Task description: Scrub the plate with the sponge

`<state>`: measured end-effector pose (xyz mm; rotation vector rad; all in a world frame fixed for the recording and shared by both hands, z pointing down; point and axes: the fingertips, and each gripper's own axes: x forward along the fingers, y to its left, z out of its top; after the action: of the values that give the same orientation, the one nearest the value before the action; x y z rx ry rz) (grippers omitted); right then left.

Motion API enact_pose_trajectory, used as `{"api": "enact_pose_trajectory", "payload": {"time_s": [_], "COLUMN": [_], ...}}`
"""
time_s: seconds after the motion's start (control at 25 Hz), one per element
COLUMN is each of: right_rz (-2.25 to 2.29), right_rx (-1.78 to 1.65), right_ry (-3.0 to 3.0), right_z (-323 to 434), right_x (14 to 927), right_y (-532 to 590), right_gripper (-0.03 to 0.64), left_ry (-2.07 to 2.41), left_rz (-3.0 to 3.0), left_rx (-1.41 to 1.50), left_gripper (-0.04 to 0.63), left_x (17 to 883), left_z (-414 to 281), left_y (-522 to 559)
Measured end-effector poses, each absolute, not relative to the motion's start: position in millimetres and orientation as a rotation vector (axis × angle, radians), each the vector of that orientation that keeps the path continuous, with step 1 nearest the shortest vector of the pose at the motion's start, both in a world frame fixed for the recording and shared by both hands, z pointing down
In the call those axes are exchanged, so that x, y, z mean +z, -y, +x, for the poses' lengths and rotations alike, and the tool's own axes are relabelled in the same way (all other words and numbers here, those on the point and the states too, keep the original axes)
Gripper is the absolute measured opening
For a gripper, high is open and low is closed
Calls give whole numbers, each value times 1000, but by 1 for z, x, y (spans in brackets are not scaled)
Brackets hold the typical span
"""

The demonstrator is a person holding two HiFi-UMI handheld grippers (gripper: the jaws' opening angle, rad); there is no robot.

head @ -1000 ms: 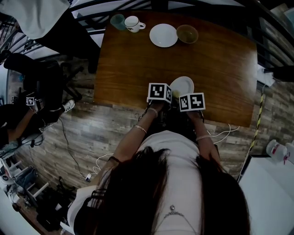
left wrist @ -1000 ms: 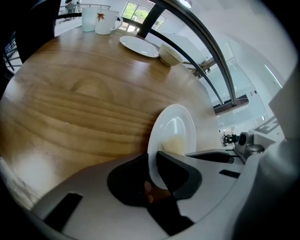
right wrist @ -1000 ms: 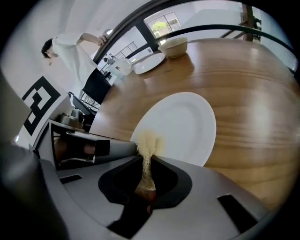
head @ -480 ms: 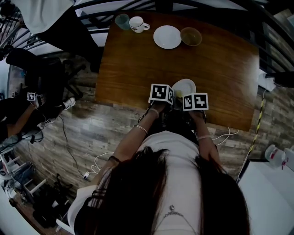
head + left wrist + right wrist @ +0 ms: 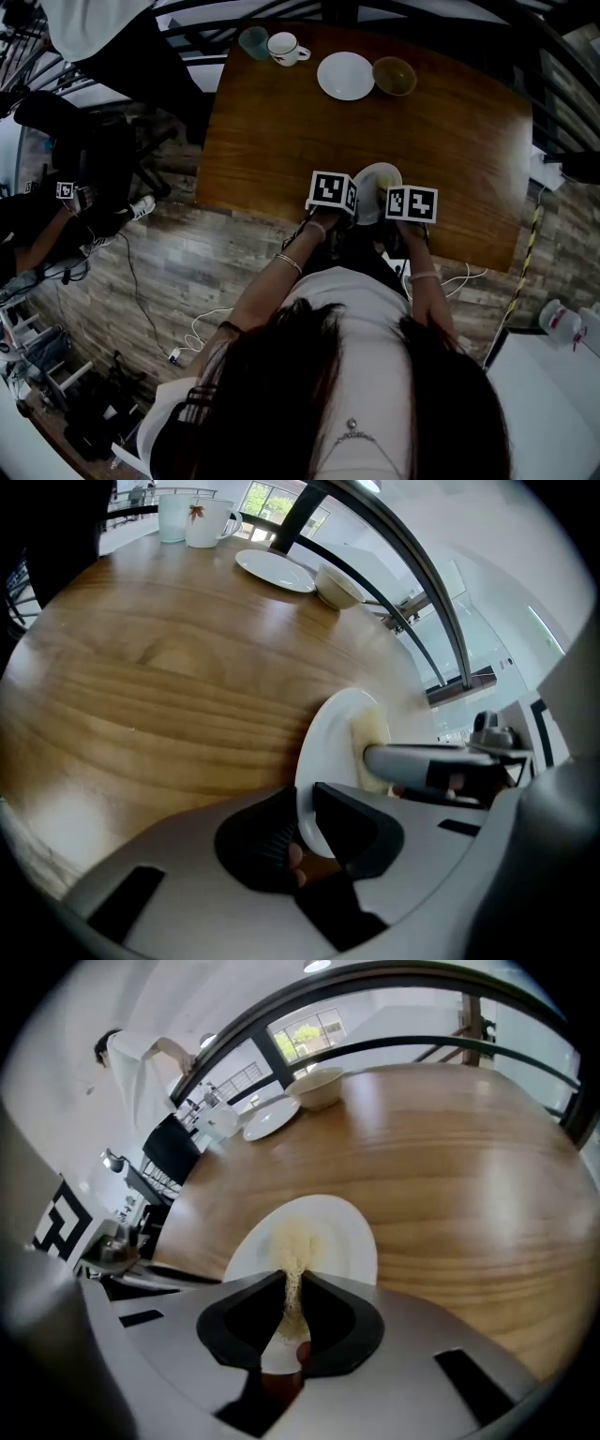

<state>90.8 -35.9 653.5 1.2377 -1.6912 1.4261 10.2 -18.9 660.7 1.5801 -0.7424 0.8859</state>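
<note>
Left gripper (image 5: 302, 822) clamps white plate (image 5: 328, 742) at near table (image 5: 281, 122) edge, right gripper (image 5: 292, 1293) pinches sponge (image 5: 295, 1241) against it, open wood beyond, far edge carries one spare plate (image 5: 345, 75), bowl (image 5: 394, 76), mug (image 5: 284, 47), glass (image 5: 251, 41).

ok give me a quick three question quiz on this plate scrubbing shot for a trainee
1. True or false: the left gripper is shut on the rim of the plate.
2. What does the right gripper hold? A a mug, B the sponge, C a bowl.
3. How many items stand at the far end of the table?

Key:
1. True. The plate is held up on edge.
2. B. The sponge is pressed against the plate's face.
3. Four: a glass, a mug, a second plate and a bowl.
</note>
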Motion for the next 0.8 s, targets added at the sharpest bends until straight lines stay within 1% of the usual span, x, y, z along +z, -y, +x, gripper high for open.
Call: {"api": "enact_pose_trajectory", "payload": {"time_s": [0.12,0.2,0.28,0.48,0.56,0.64,0.8], "right_rz": [1024,975,984,1209,1264,1254,1073], "right_rx": [1550,1586,1564,1428,1402,1399,1530], "right_ry": [1741,1753,1753,1704,1693,1697,1760], "right_z": [41,36,47,113,120,106,53], "right_x": [657,658,658,653,652,653,655], "right_y": [11,6,11,49,57,51,28], "right_gripper": [67,67,67,67,67,67,67], "left_ry": [731,727,738,745,740,738,733], "left_rz": [1561,1564,1594,1622,1614,1610,1601], "left_rx": [865,867,905,919,917,918,915], "left_gripper": [68,67,69,74,74,74,72], "left_x": [661,661,660,659,659,659,659], "left_z": [9,9,10,11,11,10,10], "left_y": [19,18,17,17,17,16,16]}}
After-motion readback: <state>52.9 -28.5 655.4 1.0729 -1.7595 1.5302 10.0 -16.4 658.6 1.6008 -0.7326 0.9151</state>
